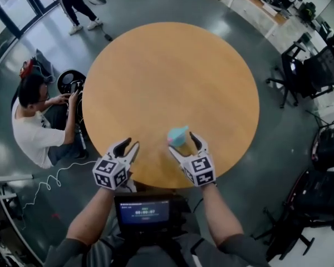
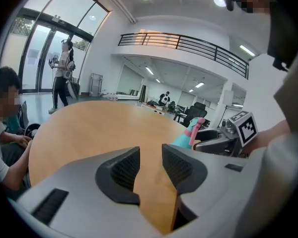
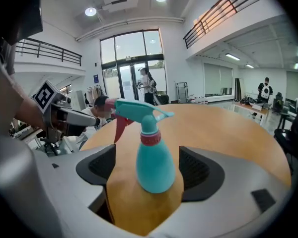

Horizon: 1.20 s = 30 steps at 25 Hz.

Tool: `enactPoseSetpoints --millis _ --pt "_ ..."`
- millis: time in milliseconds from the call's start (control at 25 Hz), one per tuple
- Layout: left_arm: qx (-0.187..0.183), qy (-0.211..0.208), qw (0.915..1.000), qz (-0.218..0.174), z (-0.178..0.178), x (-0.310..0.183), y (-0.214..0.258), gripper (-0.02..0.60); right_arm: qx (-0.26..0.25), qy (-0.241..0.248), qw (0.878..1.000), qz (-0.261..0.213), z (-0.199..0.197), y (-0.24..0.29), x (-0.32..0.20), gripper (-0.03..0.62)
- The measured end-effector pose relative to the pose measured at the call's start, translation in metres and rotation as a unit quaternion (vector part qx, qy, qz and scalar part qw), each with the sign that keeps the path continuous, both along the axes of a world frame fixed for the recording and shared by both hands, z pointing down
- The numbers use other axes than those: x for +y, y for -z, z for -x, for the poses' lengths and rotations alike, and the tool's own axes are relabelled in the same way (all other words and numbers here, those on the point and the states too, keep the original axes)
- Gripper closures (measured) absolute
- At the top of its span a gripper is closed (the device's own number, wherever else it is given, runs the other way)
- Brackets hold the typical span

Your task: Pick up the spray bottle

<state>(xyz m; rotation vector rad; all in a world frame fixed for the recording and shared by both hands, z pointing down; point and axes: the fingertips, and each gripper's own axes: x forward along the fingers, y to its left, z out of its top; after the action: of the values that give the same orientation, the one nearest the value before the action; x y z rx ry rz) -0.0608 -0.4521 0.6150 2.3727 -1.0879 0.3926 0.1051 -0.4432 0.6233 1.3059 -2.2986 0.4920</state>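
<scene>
A teal spray bottle [image 1: 178, 136] with a pink collar and a red trigger stands upright near the front edge of the round wooden table [image 1: 167, 77]. My right gripper [image 1: 183, 144] is open and straddles it. In the right gripper view the bottle [image 3: 154, 157] sits between the two pads with a gap on each side, and its nozzle points left. My left gripper [image 1: 130, 144] hovers at the table's edge to the left, its jaws a little apart with nothing between them [image 2: 150, 165]. The left gripper view shows the bottle [image 2: 187, 137] off to the right.
A person [image 1: 33, 124] sits on the floor left of the table, with a white cable beside them. Another person [image 1: 75, 4] stands at the far left. Office chairs [image 1: 317, 71] and desks line the right side. A small screen [image 1: 143, 211] hangs at my chest.
</scene>
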Motion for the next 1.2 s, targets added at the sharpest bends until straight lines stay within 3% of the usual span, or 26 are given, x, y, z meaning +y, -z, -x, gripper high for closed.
enactPoseSetpoints --millis 120,440,720,840,1200 --pt "-0.010 -0.006 0.9998 0.016 -0.006 -0.003 -0.017 0.434 -0.005 -0.001 1.000 0.007 -0.002 -0.014 -0.007 0.173" --pt "-0.019 -0.020 0.9986 0.045 -0.020 -0.001 -0.043 0.434 0.019 0.016 1.000 -0.004 0.004 -0.028 -0.026 0.172" --pt "-0.006 -0.023 0.9978 0.062 -0.026 -0.008 -0.048 0.436 0.019 0.017 1.000 -0.006 0.009 -0.034 -0.036 0.172" --pt "-0.012 -0.025 0.9975 0.064 -0.026 -0.008 -0.051 0.436 0.017 0.015 1.000 -0.011 0.010 -0.036 -0.036 0.204" --pt "-0.018 0.000 0.9981 0.058 -0.019 -0.012 -0.046 0.446 0.005 0.017 1.000 -0.007 0.010 -0.031 -0.038 0.214"
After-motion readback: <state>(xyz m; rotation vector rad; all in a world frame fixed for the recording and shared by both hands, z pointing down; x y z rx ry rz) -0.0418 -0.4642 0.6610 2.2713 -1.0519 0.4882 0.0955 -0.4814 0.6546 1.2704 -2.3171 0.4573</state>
